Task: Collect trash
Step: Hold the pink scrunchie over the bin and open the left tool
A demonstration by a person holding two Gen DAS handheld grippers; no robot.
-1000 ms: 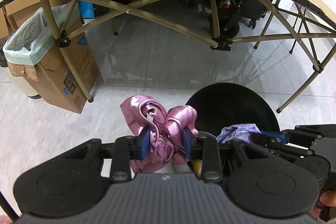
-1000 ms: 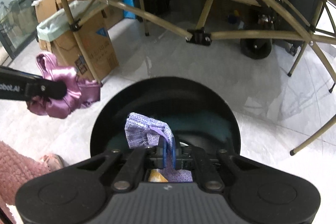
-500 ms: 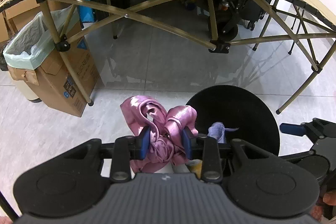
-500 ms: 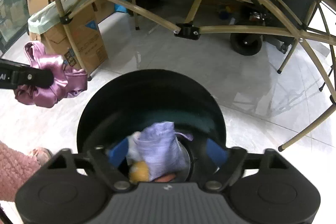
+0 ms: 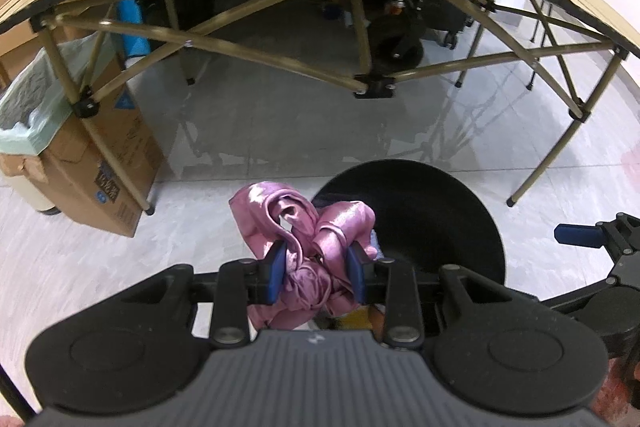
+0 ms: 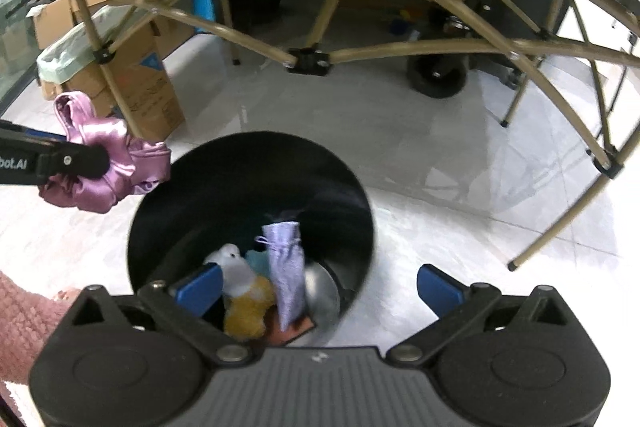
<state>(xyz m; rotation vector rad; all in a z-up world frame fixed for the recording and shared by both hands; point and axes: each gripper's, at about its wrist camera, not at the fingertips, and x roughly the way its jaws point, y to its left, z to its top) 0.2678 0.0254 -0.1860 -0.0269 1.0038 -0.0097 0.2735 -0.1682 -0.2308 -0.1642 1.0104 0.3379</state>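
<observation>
While the right gripper [image 6: 318, 289] is opening empty over the black bin [image 6: 168, 195] (lilac pouch [image 6: 285, 277] inside), the left gripper [image 5: 316, 269] is clamping pink satin cloth [image 5: 304, 227] — next, probably, carrying it over the rim.

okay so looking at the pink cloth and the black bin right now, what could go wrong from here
1. The pink satin cloth, clamped in the left gripper, hangs at the black bin's rim, not over the middle; released here, it may land on the floor.
2. The right gripper, jaws opening and empty, sits low over the bin and could bump it.
</observation>
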